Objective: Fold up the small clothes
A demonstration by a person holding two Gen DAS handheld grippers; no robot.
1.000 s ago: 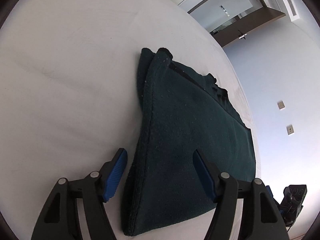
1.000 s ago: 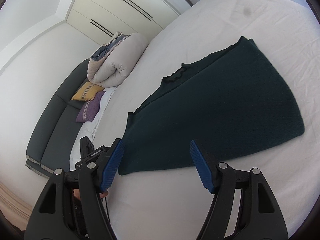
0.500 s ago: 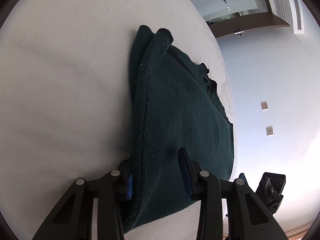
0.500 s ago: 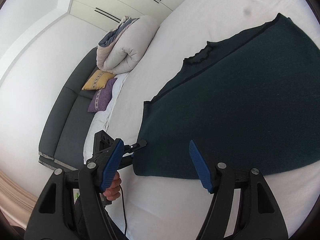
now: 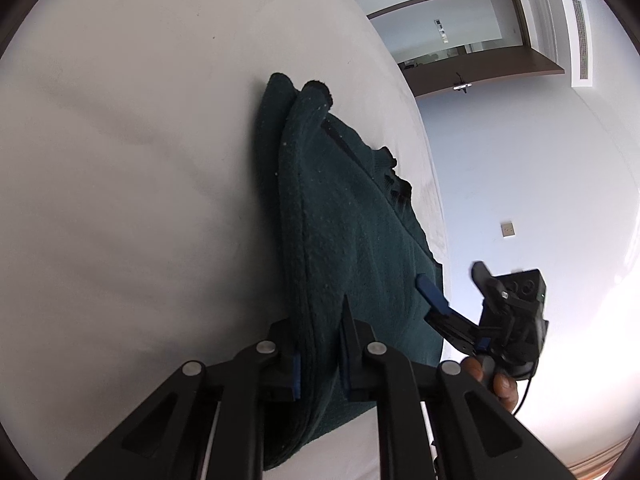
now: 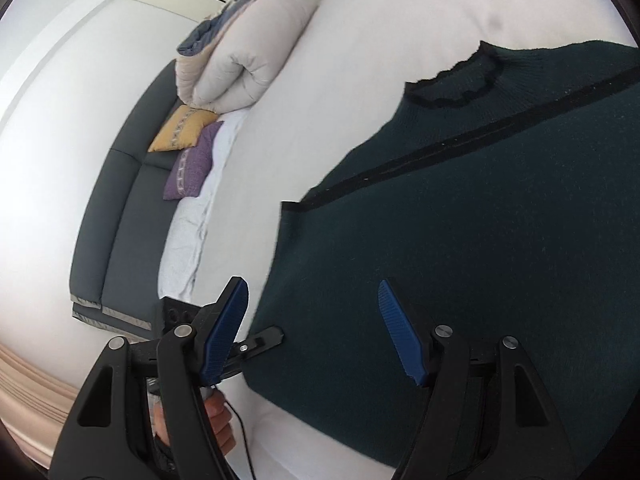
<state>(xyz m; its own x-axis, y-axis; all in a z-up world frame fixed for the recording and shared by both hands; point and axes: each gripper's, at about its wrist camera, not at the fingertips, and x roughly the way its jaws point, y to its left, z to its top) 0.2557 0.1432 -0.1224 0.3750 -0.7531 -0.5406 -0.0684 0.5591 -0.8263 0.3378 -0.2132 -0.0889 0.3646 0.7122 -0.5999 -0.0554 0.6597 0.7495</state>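
Note:
A dark green knitted garment (image 5: 352, 240) with black trim lies folded in half on the white bed (image 5: 120, 160). My left gripper (image 5: 320, 344) is shut on the garment's near folded edge. My right gripper (image 6: 312, 332) is open, hovering just above the garment (image 6: 480, 240) at its near corner, one finger over the cloth and one beside its edge. The right gripper also shows in the left wrist view (image 5: 452, 284), open over the garment's far side. The left gripper's finger (image 6: 260, 340) shows at the cloth's edge in the right wrist view.
A rolled beige duvet (image 6: 244, 52) lies at the bed's far end. A dark grey sofa (image 6: 120, 220) with a yellow cushion (image 6: 184, 128) and a purple cushion (image 6: 192, 168) stands beside the bed. A wall with sockets (image 5: 508, 230) is past the bed's edge.
My left gripper moved forward and closed on the garment's folded edge. My right gripper moved in low over the garment's corner and stays open.

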